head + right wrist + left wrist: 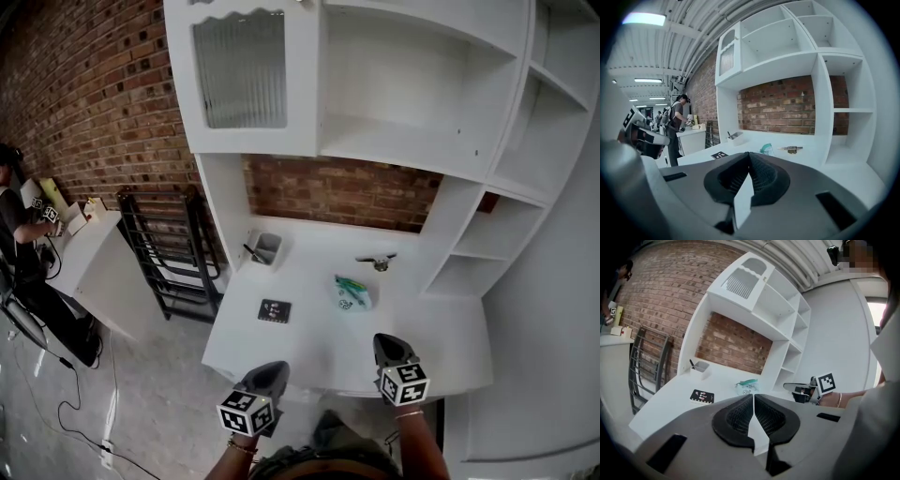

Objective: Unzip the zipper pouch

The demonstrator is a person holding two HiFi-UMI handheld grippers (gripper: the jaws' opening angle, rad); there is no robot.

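Observation:
The zipper pouch [352, 292], pale with a green strip along its top, lies in the middle of the white desk [309, 342]; it also shows small in the left gripper view [746, 386] and the right gripper view [767, 149]. My left gripper [269, 371] hovers over the desk's front edge, jaws shut and empty [753, 405]. My right gripper [389, 345] hangs at the front right, well short of the pouch, shut with nothing between its pads [749, 166].
A small dark card [275, 310] lies left of the pouch. A grey pen holder [265, 248] stands at the back left, a metal tool [378, 261] at the back right. White shelves [487, 225] rise on the right. A person [19, 234] works at a side table far left.

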